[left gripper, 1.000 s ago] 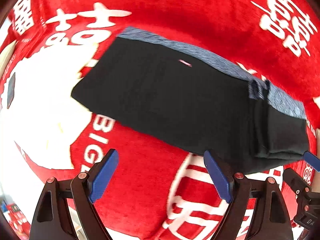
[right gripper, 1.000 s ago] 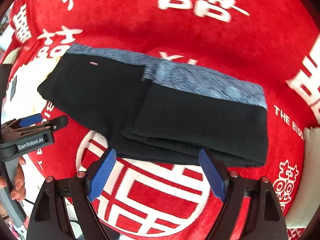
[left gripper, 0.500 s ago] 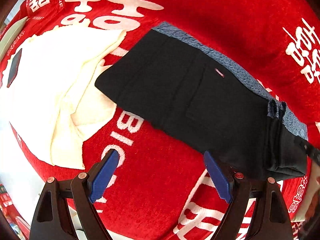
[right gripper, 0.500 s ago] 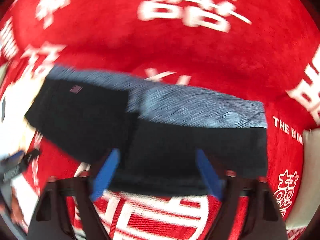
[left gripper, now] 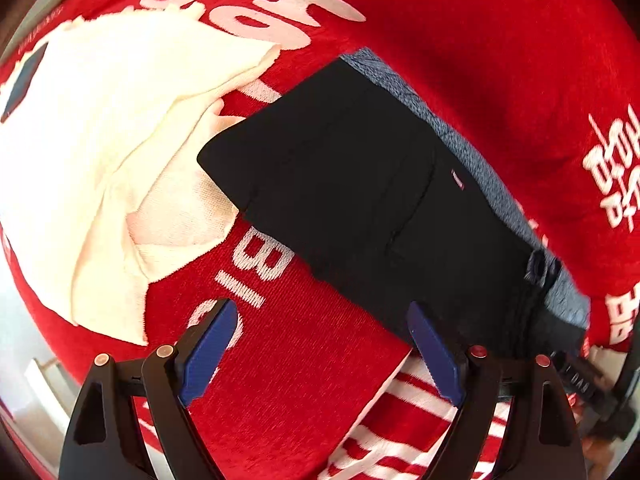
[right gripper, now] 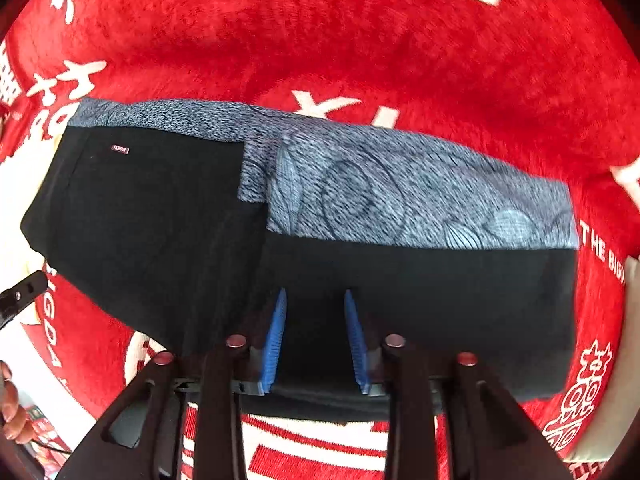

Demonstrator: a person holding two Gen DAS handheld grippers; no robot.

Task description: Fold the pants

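We see the cream cloth (left gripper: pixel 100 152) lying far left on the red blanket (left gripper: pixel 460 40), the black pants (left gripper: pixel 360 200) folded beside it. Our left gripper (left gripper: pixel 320 356) hovers wide apart at their near edge, nothing between its 2 pads. Our right gripper (right gripper: pixel 316 336) has just been closing and now pinches the folded black fabric.

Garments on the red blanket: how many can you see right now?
2. The black pants with a blue-grey patterned band lie across the middle; a cream garment lies spread beside their far end. Others may be out of frame.
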